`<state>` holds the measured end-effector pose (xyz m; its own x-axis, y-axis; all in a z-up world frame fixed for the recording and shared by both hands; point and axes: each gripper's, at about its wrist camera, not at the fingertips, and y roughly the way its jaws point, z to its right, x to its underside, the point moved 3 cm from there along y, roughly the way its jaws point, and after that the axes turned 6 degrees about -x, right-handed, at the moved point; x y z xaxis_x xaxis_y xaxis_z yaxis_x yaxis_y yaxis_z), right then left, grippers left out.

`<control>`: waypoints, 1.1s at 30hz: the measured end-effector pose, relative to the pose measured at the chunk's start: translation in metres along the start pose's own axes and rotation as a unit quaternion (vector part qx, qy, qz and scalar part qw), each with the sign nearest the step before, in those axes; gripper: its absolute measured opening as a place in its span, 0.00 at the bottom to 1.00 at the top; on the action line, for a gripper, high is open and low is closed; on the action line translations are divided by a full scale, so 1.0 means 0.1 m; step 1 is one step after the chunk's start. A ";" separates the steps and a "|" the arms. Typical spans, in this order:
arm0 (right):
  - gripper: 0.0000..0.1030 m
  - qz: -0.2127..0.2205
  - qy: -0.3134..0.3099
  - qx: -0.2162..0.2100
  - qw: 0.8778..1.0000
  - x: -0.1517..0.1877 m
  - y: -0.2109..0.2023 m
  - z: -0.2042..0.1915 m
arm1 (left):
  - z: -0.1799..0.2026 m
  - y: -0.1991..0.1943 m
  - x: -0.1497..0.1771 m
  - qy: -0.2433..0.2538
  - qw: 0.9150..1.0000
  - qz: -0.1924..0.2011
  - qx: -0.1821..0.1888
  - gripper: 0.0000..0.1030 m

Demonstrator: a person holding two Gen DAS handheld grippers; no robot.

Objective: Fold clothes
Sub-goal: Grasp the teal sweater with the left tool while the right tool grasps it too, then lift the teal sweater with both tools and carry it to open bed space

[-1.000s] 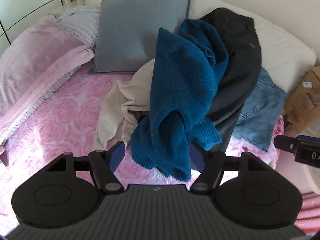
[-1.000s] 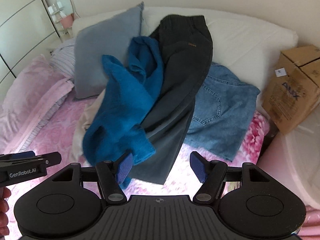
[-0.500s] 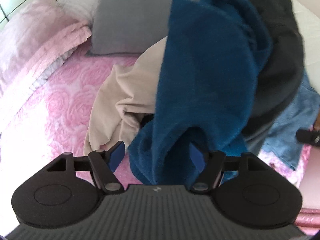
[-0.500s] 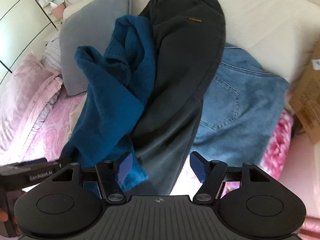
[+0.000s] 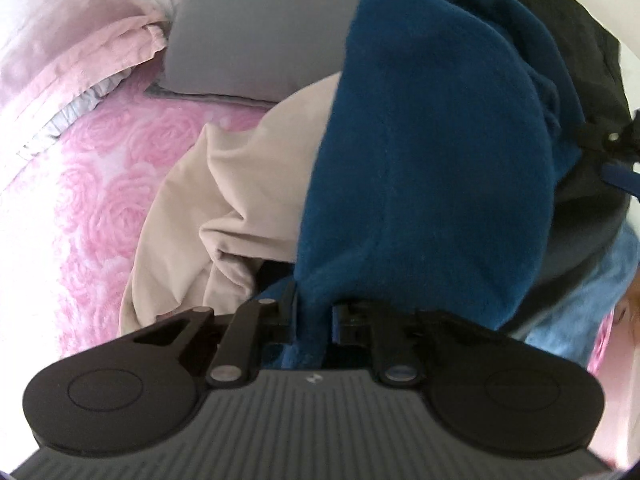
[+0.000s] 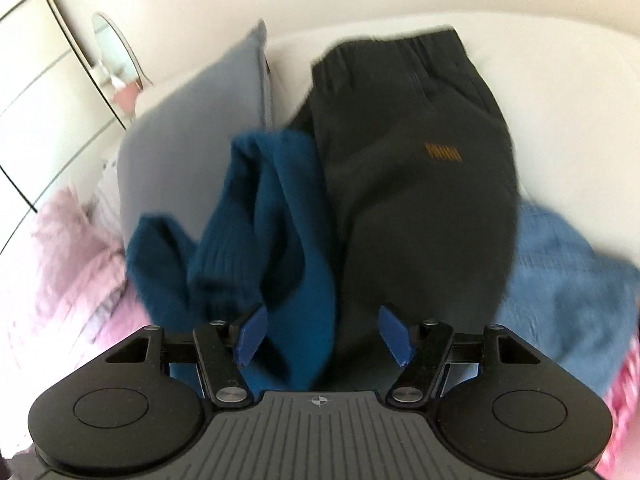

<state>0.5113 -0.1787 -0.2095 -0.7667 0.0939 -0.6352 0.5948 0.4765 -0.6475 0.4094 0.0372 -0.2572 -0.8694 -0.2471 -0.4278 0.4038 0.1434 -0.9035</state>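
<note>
A blue sweater (image 5: 420, 160) is draped over a pile of clothes on the bed. My left gripper (image 5: 314, 312) is closing, and its jaws pinch the sweater's lower edge. Under the sweater lie a beige garment (image 5: 224, 208), black trousers (image 5: 580, 60) and blue jeans (image 5: 580, 300). In the right wrist view my right gripper (image 6: 322, 334) hovers over the seam between the blue sweater (image 6: 280, 220) and the black trousers (image 6: 420, 200). Its jaws are closing but still stand wide, with fabric between the pads and no grip. The jeans (image 6: 560, 280) lie to the right.
A grey pillow (image 5: 260, 28) leans behind the pile, and a pink pillow (image 5: 60, 40) lies at the far left. The pink rose-patterned bedspread (image 5: 100, 180) shows bare to the left. A white cushion (image 6: 560, 80) backs the trousers. A mirror (image 6: 112, 48) stands by the wall.
My left gripper dropped onto the blue sweater and closed on its lower edge. My right gripper moved in over the pile, and its jaws narrowed a little.
</note>
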 end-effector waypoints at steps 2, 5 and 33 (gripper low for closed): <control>0.53 0.000 -0.013 0.008 1.000 -0.05 0.16 -0.02 | -0.03 -0.03 -0.04 0.000 1.000 0.007 -0.001 0.09; 0.08 -0.029 -0.023 0.014 0.999 -0.04 0.40 -0.01 | -0.10 -0.12 -0.09 -0.005 1.000 0.022 0.007 0.08; 0.23 0.031 -0.155 -0.413 0.897 0.71 -2.59 -3.83 | -3.46 -4.36 3.22 -0.427 0.858 0.237 -0.161 0.12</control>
<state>0.2107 0.0395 0.0745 -0.5576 -0.0440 -0.8289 0.1539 0.9758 -0.1554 -0.1453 0.2262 0.0079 -0.0486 -0.6803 -0.7313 0.4343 0.6450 -0.6288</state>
